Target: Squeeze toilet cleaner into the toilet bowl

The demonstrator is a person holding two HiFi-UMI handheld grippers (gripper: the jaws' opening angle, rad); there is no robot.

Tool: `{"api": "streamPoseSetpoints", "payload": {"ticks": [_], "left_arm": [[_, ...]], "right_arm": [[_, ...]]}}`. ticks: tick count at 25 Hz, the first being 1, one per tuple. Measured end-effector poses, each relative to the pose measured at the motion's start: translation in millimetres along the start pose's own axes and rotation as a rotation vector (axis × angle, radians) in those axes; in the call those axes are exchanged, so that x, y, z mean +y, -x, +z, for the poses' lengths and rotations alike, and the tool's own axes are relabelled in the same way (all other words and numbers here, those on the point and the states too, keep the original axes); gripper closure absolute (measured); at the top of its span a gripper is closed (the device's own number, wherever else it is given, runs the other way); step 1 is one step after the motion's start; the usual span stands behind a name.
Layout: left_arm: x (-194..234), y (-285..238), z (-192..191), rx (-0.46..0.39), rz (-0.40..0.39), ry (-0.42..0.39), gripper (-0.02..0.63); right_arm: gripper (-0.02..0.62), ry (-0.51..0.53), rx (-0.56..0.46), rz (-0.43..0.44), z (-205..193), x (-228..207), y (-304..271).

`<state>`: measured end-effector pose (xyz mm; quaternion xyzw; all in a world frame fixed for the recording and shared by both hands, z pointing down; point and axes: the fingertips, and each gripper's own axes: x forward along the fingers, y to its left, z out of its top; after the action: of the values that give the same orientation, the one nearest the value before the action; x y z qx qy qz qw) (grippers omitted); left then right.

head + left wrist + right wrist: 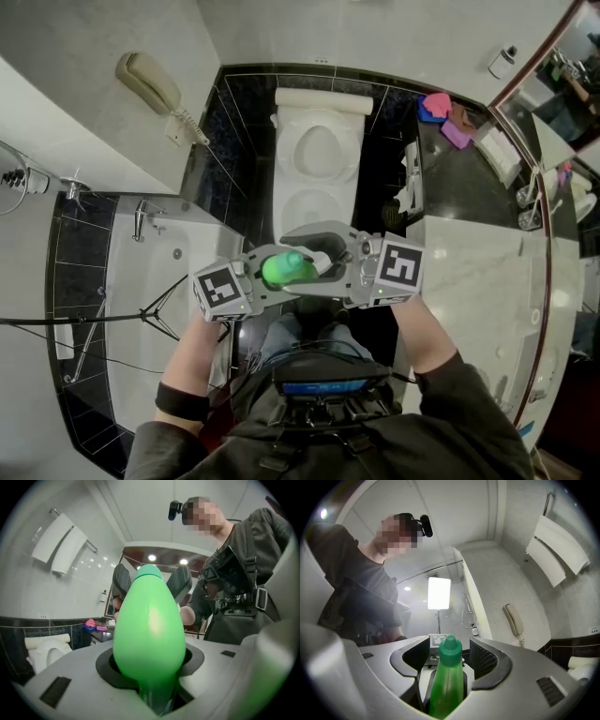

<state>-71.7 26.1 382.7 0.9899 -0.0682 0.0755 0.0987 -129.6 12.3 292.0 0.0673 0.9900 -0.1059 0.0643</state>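
L tongs (150, 665) pinching green cleaner bottle (284, 269) mid-air, just short of toilet bowl (319, 150). R tongs (449, 659) spread either side of cap (450, 648), not pressing. Prob. you're steadying w/ L so R can regrip.

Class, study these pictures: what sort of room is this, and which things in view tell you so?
A bathroom, possibly a hotel's: there is a white toilet, a bathtub beside it, folded towels hanging up, and a wall phone.
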Motion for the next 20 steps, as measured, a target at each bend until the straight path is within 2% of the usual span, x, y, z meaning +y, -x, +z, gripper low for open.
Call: {"api": "streamPoseSetpoints", "payload": {"ticks": [3, 6, 9, 15, 20], "left_arm": [[17, -1, 0, 0.016, 0.132, -0.009, 0.416], [38, 3, 1, 0.017, 0.300, -0.022, 0.416], [58, 11, 0, 0.008, 0.437, -0.064, 0.416], [81, 20, 0, 0.003, 0.633, -0.103, 0.417], [93, 26, -5, 0.033, 0.710, -0.170, 0.417]], "right_arm": [[0.269, -0.051, -0.020, -0.076, 2, -13, 1], [0.227, -0.085, -0.033, -0.155, 2, -27, 1], [0.225, -0.101, -0.027, -0.257, -1, -43, 1], [0.235, -0.267, -0.056, -0.392, -6, -62, 3], [0.286, -0.371, -0.071, -0.429, -12, -65, 3]]}}
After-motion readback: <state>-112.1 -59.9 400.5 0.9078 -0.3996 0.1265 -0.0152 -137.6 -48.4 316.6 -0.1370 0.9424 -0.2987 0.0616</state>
